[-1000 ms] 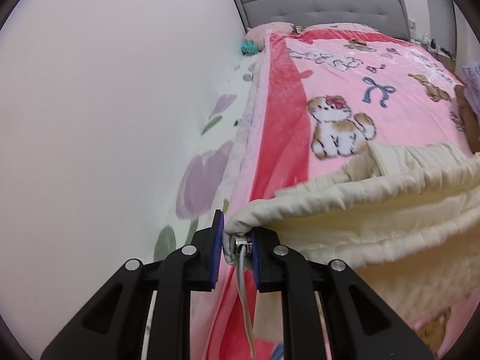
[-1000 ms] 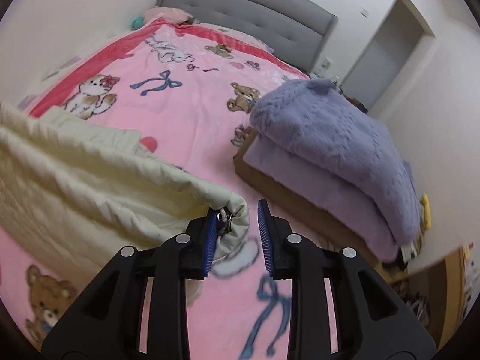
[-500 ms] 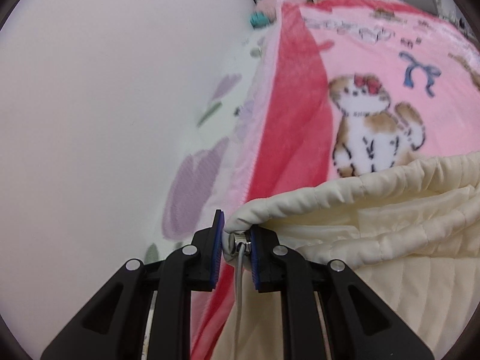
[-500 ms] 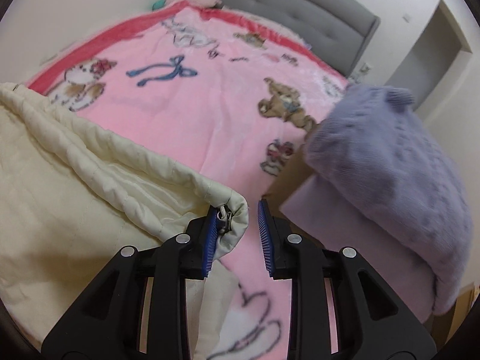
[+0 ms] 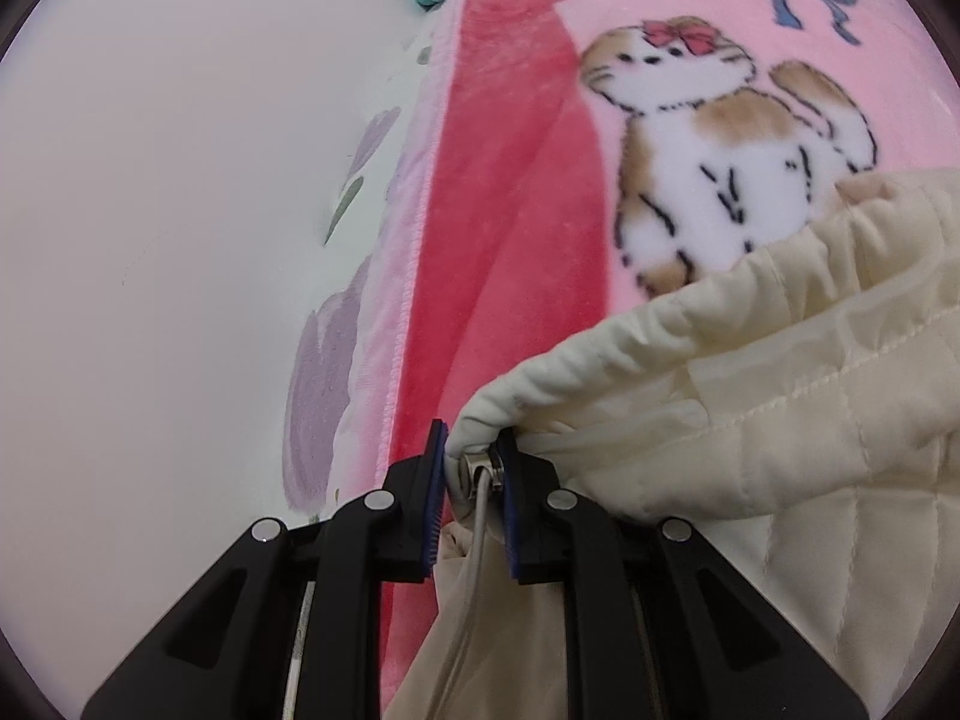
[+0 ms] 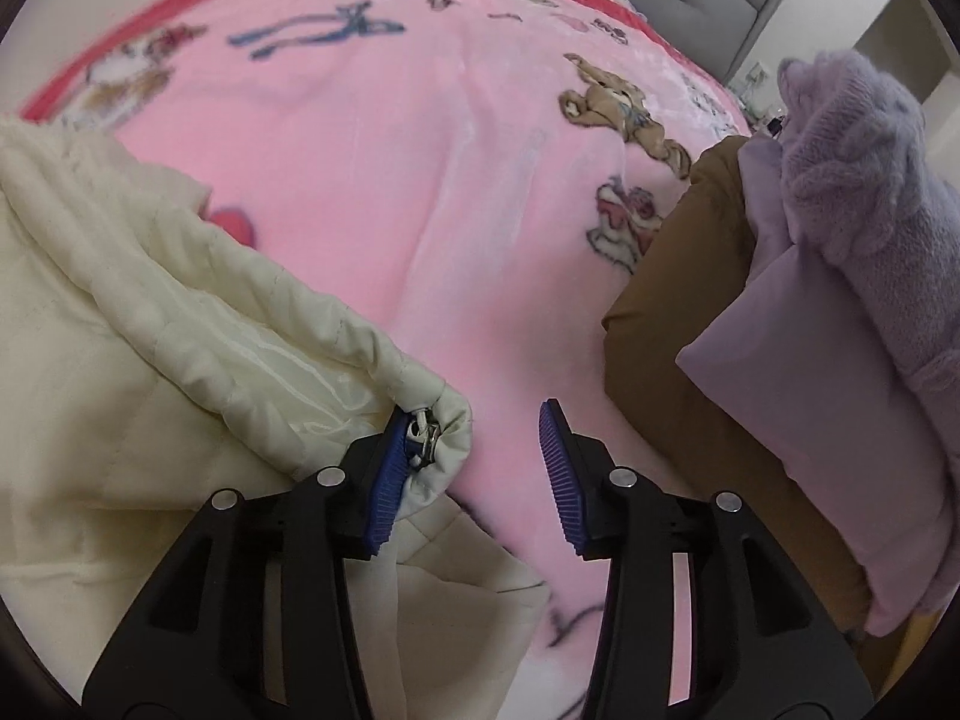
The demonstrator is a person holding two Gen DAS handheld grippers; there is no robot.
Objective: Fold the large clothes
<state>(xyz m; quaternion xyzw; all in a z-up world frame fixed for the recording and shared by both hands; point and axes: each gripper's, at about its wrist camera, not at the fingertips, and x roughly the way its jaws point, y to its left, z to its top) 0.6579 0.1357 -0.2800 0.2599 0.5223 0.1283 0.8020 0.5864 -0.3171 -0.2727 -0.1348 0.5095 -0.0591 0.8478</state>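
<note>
Downward, left claw (image 5: 471,471) gripping jacket (image 5: 750,420)

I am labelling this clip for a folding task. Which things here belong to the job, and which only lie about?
Job:
- cream quilted jacket
- left hand-held gripper, shut on its hem
- right hand-held gripper, opening, hem corner against one pad

Lying about:
- pink blanket
- purple folded clothes
- brown garment

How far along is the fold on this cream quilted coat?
Done: purple knit lies stacked on other folded items. In hand: cream coat lowered onto the pink blanket; left gripper pinches its hem, right gripper is opening off its corner. Left: remaining folds.
</note>
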